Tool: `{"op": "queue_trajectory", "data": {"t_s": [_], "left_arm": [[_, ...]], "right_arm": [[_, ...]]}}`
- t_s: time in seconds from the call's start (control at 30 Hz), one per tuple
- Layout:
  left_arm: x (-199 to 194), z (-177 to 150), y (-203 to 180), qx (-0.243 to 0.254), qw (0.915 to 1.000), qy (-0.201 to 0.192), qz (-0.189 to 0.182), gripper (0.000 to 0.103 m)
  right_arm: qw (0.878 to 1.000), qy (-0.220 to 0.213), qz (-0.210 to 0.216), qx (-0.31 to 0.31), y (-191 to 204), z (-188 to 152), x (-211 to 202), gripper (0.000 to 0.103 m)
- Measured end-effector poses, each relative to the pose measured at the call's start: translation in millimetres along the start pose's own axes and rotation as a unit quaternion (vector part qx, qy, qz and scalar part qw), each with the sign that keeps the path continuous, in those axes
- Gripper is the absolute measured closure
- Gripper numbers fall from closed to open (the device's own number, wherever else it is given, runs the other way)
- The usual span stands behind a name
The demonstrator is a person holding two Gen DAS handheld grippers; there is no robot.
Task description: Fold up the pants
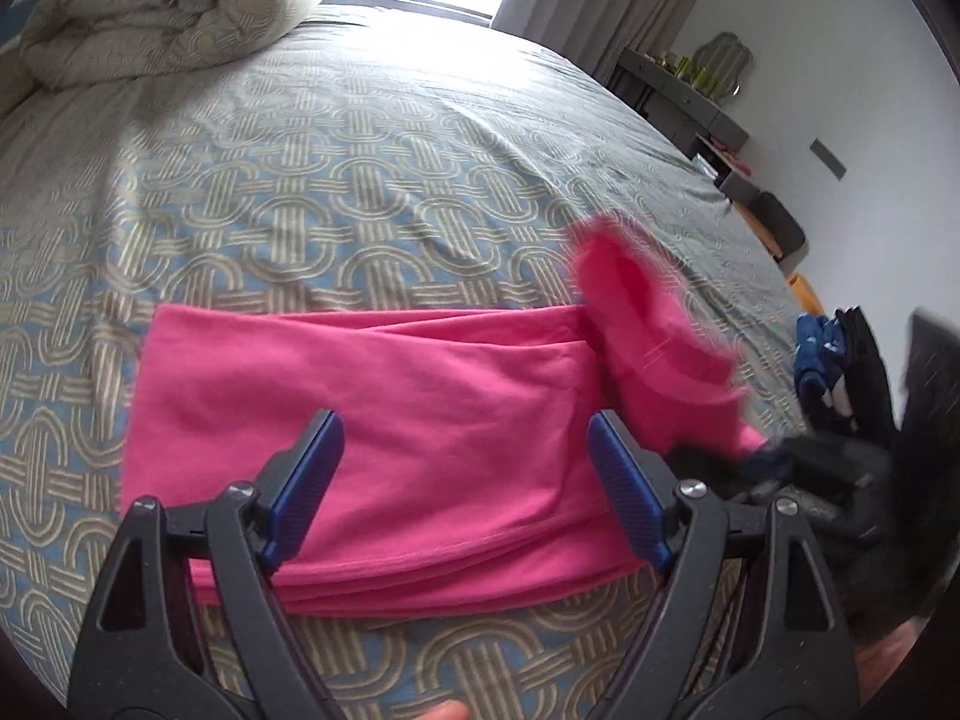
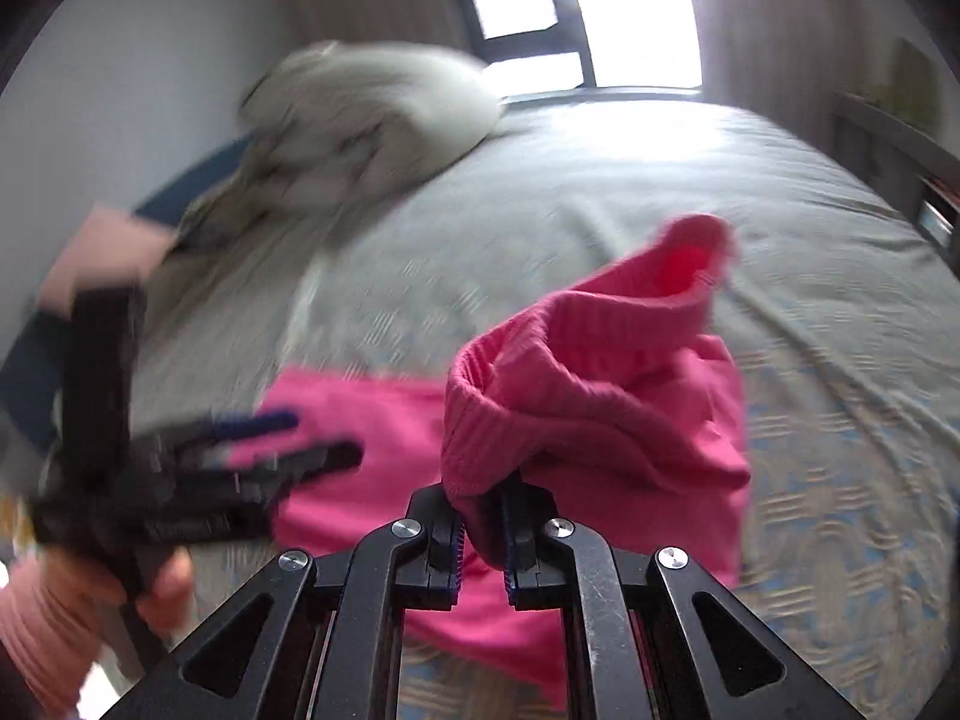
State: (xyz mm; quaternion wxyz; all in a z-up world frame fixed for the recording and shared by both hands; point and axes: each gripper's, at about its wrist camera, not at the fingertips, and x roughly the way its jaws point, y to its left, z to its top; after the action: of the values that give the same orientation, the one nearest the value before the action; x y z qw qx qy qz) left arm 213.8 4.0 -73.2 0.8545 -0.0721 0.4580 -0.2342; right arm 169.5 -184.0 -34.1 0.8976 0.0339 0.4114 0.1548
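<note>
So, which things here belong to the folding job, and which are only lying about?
Belong to the job:
- pink pants, one end lifted
- right tongs, shut on the pants' ribbed end
- left tongs, open above the pants
- bed cover, the work surface

Only lying about:
- rolled duvet
- dark clothes pile
- grey desk

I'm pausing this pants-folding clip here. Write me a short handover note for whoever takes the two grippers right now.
Right gripper: jaws shut on the ribbed waistband end of the pink pants, lifted off the bed.
Left gripper: jaws open, empty, over the flat folded part.
Pants: mostly lying in a flat folded band on the bedspread; only the raised end is loose.
Done: legs look folded together.
Left: probably lay the raised end over the flat part, release, smooth.
</note>
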Motion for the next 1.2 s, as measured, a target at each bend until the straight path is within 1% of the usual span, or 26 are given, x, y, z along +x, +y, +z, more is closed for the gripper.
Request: {"op": "queue_trajectory", "data": {"t_s": [0.07, 0.13, 0.2, 0.37, 0.4, 0.47, 0.5, 0.57, 0.6, 0.67, 0.7, 0.73, 0.77, 0.8, 0.83, 0.87, 0.93, 0.97, 1.0, 1.03, 1.07, 1.1, 1.13, 1.2], "left_arm": [[-3.8, -3.2, 4.9, -0.005, 0.9999, 0.004, -0.015, 0.019], [-4.3, -5.4, 2.7, 0.004, 0.9994, 0.013, -0.033, 0.019], [0.5, -7.0, -4.8, 0.011, 0.9978, 0.029, -0.058, 0.019], [24.6, -3.5, -24.2, -0.006, 0.991, 0.077, -0.11, 0.019], [29.1, -2.7, -28.0, -0.007, 0.9898, 0.084, -0.115, 0.019], [34.9, -1.0, -30.8, -0.008, 0.9893, 0.088, -0.116, 0.019], [36.8, -0.6, -30.5, -0.011, 0.9895, 0.089, -0.114, 0.019], [40.2, -1.1, -26.1, -0.021, 0.9894, 0.092, -0.11, 0.019], [41.2, -2.0, -23.3, -0.026, 0.9891, 0.095, -0.11, 0.019], [42.5, -4.6, -18.4, -0.035, 0.9886, 0.1, -0.107, 0.019], [42.8, -5.5, -16.3, -0.037, 0.9885, 0.102, -0.106, 0.019], [43.1, -5.9, -15.4, -0.04, 0.9882, 0.103, -0.107, 0.019], [42.9, -6.0, -14.9, -0.041, 0.9878, 0.104, -0.109, 0.019], [42.8, -5.5, -15.5, -0.042, 0.9875, 0.104, -0.111, 0.019], [41.5, -4.8, -15.1, -0.041, 0.9873, 0.103, -0.113, 0.019], [40.4, -4.2, -16.2, -0.039, 0.9872, 0.102, -0.116, 0.019], [38.3, -3.1, -20.8, -0.029, 0.987, 0.1, -0.123, 0.019], [37.8, -3.2, -22.9, -0.024, 0.9867, 0.1, -0.126, 0.019], [37.9, -4.2, -26.4, -0.018, 0.9862, 0.101, -0.13, 0.019], [38.6, -4.7, -28.1, -0.015, 0.9859, 0.103, -0.131, 0.019], [40.0, -6.3, -31.4, -0.01, 0.9857, 0.107, -0.13, 0.019], [41.8, -8.3, -34.9, -0.004, 0.9853, 0.111, -0.129, 0.019], [43.6, -9.4, -38.6, 0.0, 0.9851, 0.114, -0.129, 0.019], [48.2, -12.7, -45.9, 0.015, 0.9842, 0.124, -0.126, 0.019]], "right_arm": [[0.999, 0.026, -0.012, -0.028, 15.4, -9.2, 19.0, 0.094], [0.999, 0.038, -0.015, -0.031, 21.7, -14.5, 27.2, 0.094], [0.999, 0.035, -0.015, -0.022, 18.9, -15.1, 27.8, 0.094], [1.0, 0.01, 0.005, 0.006, 2.4, -16.3, 8.5, 0.094], [1.0, 0.004, 0.004, 0.004, 5.4, -18.6, 4.6, 0.094], [1.0, -0.003, -0.002, -0.018, 11.4, -22.2, -0.6, 0.09], [0.999, 0.004, -0.009, -0.04, 17.9, -25.6, 0.2, 0.086], [0.994, 0.046, -0.011, -0.101, 32.9, -33.1, 9.5, 0.066], [0.99, 0.06, -0.012, -0.125, 39.6, -36.9, 12.8, 0.063], [0.986, 0.057, -0.011, -0.157, 47.4, -43.1, 8.7, 0.054], [0.986, 0.05, -0.007, -0.161, 47.2, -43.9, 3.5, 0.052], [0.987, 0.044, 0.0, -0.154, 45.1, -42.8, -3.0, 0.045], [0.989, 0.037, 0.018, -0.142, 39.1, -39.7, -11.4, 0.039], [0.991, 0.031, 0.037, -0.124, 30.5, -36.3, -19.9, 0.038], [0.994, 0.02, 0.063, -0.091, 15.8, -30.2, -30.3, 0.037], [0.995, 0.012, 0.077, -0.059, 1.3, -26.2, -37.3, 0.037], [0.994, 0.005, 0.098, 0.039, -38.8, -14.3, -44.2, 0.037], [0.988, 0.013, 0.106, 0.109, -66.3, -8.7, -42.2, 0.037], [0.978, 0.026, 0.113, 0.175, -90.7, -7.1, -35.7, 0.037], [0.956, 0.05, 0.125, 0.259, -120.7, -7.8, -24.3, 0.037], [0.94, 0.066, 0.134, 0.305, -138.0, -9.3, -15.6, 0.037], [0.929, 0.076, 0.141, 0.334, -150.3, -10.5, -7.3, 0.037], [0.921, 0.085, 0.143, 0.354, -161.0, -10.2, 2.4, 0.037], [0.915, 0.099, 0.143, 0.364, -165.5, -10.5, 13.1, 0.037]]}}
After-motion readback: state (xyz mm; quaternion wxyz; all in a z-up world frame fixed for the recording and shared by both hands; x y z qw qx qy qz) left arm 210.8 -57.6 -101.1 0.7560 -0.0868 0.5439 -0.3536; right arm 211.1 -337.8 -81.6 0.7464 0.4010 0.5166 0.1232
